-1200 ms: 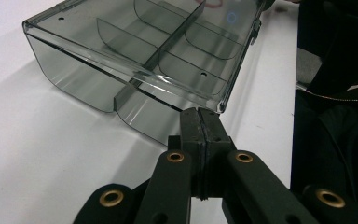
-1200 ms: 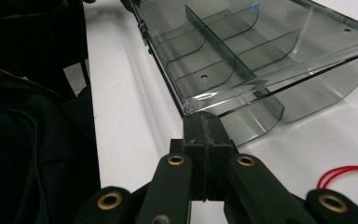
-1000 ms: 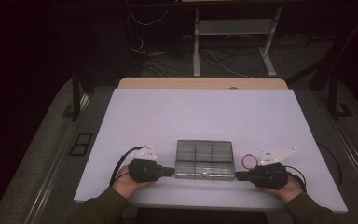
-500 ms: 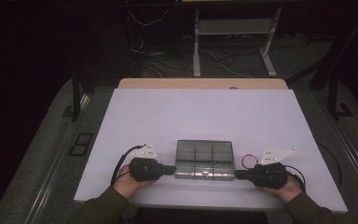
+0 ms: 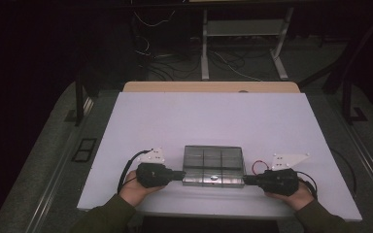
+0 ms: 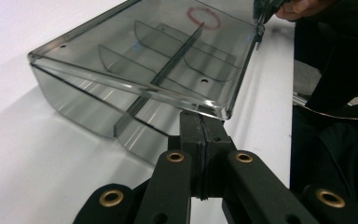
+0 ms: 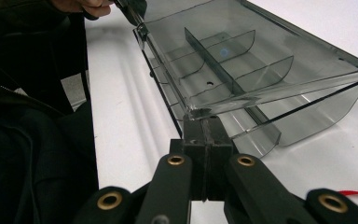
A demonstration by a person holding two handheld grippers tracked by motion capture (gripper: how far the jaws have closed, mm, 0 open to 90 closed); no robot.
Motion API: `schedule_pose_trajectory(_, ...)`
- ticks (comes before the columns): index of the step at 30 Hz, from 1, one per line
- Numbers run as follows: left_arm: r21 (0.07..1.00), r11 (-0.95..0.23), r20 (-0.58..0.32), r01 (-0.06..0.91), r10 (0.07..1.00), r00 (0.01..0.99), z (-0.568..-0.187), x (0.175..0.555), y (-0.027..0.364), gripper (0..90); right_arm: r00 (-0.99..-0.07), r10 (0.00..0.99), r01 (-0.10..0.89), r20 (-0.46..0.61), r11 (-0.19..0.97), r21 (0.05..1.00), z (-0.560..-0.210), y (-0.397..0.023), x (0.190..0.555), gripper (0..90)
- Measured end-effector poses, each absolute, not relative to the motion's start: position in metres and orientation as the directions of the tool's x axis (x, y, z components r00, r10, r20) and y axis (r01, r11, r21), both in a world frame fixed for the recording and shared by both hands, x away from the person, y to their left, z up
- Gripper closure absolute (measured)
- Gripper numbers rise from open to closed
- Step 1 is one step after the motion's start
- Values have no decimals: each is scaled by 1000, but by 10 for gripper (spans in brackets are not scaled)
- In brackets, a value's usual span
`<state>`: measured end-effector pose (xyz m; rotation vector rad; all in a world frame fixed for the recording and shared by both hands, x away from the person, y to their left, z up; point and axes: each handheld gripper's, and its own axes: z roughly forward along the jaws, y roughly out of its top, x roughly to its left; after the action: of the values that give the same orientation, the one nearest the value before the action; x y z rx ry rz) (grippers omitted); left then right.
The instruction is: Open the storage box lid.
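A clear plastic box (image 5: 213, 166) with a lid sits on the white surface (image 5: 213, 121) near its front edge, squarely between the two claws. Thin walls split the box into compartments, one long divider crossed by shorter curved ones, and every compartment that can be seen through the plastic holds nothing. The left claw (image 5: 180, 174) meets the box at its left end and the right claw (image 5: 246, 180) at its right end, each held by a hand coming in from the near edge. In the left gripper view the left claw (image 6: 201, 122) has its jaws pressed fully together, tips right at the lid's rim; whether the rim is pinched between them cannot be told. The right gripper view shows the same for the right claw (image 7: 207, 126): jaws closed flat against each other, tips under the lid's near corner. That lid stands lifted a little off the box (image 7: 261, 74) at this end, which the high view does not reveal. The left gripper view also catches a red ring (image 6: 203, 17) seen through the box (image 6: 140, 60), beyond the far end.
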<state>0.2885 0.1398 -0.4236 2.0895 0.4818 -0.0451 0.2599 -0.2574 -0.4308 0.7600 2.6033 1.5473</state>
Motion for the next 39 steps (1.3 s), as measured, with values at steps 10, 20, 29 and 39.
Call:
schedule_pose_trajectory(10, 829, -441, -218, 344, 311, 925, -421, 290, 135, 889, -858, 459, 421, 232, 367, 830, -431, -269, 260, 721)
schedule_pose_trajectory(20, 846, -420, -211, 329, 302, 930, -416, 292, 131, 890, -796, 554, 474, 244, 319, 821, -436, -274, 266, 402)
schedule_pose_trajectory(29, 852, -419, -204, 316, 290, 935, -414, 293, 124, 890, -785, 576, 463, 228, 302, 833, -436, -277, 266, 357)
schedule_pose_trajectory(39, 855, -415, -199, 312, 293, 935, -412, 296, 119, 890, -776, 600, 437, 193, 291, 851, -436, -277, 265, 289)
